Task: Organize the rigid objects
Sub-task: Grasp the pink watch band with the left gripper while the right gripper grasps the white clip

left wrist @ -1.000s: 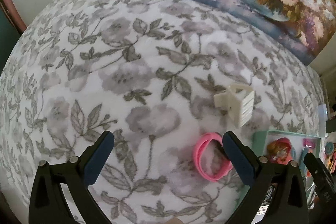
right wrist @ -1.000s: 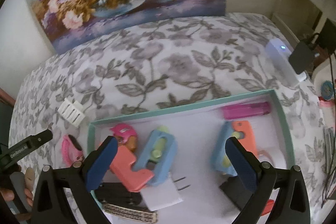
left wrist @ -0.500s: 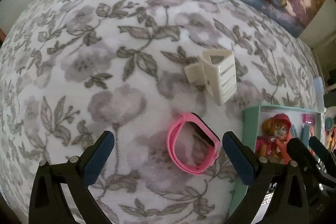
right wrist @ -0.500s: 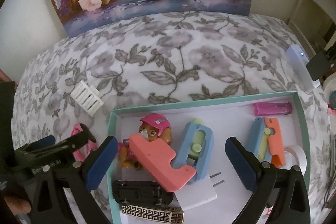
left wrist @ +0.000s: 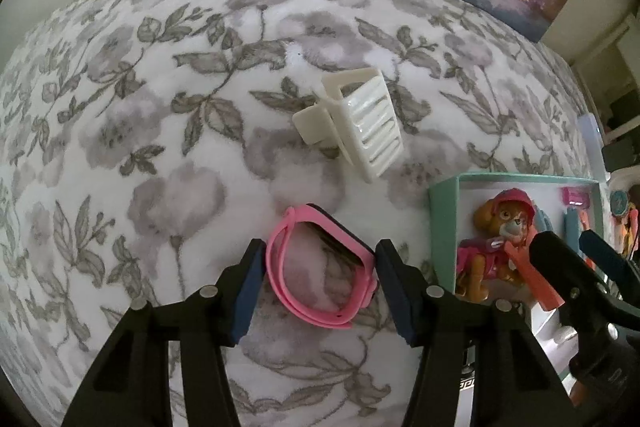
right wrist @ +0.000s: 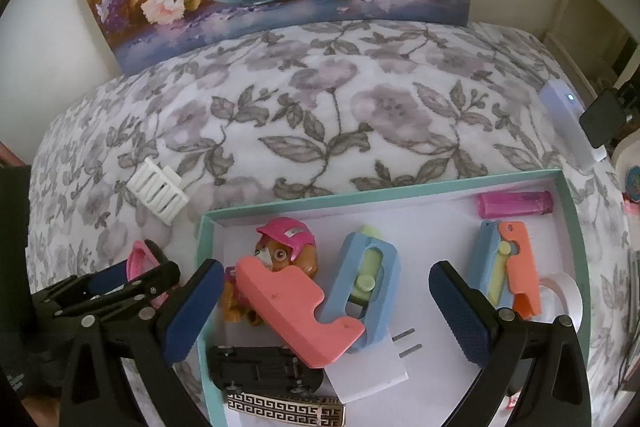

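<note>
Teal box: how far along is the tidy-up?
Done: the teal box already holds a pup figure, toy car and more. In hand: the left gripper is closing around the pink watch on the blanket. Left: the white hair clip still lies outside.

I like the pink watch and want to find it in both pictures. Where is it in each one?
Left wrist view: the pink watch lies low in the middle, on the flowered blanket, between the closing left gripper jaws.
Right wrist view: only a pink sliver shows at lower left, behind the left gripper.
Shared landmark: the white hair clip, just past the watch.
</note>
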Demonstrator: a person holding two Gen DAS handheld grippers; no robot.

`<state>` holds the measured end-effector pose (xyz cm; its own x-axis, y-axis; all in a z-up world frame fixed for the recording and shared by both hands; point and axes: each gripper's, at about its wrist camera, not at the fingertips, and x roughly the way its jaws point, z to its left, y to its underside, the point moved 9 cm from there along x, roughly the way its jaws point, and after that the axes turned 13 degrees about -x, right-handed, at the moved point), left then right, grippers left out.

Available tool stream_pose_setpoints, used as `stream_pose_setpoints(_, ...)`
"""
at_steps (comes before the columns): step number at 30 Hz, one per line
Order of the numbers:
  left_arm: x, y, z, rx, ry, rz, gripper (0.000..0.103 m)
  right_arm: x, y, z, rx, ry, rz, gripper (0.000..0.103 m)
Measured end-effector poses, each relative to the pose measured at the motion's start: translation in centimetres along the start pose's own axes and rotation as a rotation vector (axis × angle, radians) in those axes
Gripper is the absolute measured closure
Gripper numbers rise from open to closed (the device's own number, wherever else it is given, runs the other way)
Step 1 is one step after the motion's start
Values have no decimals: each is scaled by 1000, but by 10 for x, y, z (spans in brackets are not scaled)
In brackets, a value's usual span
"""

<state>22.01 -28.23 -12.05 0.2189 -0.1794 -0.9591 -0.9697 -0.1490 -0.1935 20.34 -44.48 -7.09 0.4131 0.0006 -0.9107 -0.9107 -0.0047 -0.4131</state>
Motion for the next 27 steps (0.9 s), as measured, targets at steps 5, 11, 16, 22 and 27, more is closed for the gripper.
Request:
stream_pose_setpoints(5,-12,-15,22,-69,8,-45,45,-5,-12,16,-17,-32,-34,0)
stream_pose_setpoints(11,-30,-43,77,-198,-35,-129,45,-3,-41,58,-61,-104,-67,0)
stream_pose_setpoints(16,-43,-51,109,-281,-51,-176,45,12,-56,89,-124,-141,-49,0)
stream_pose_setpoints(22,-49,-60,123,-311,-44,-189,45,34,-61,125,-259,-132,-8,16)
stream_pose_setpoints(27,-49,-54,126,-301,-35,-179,45,46,-65,139,-323,-128,15,30)
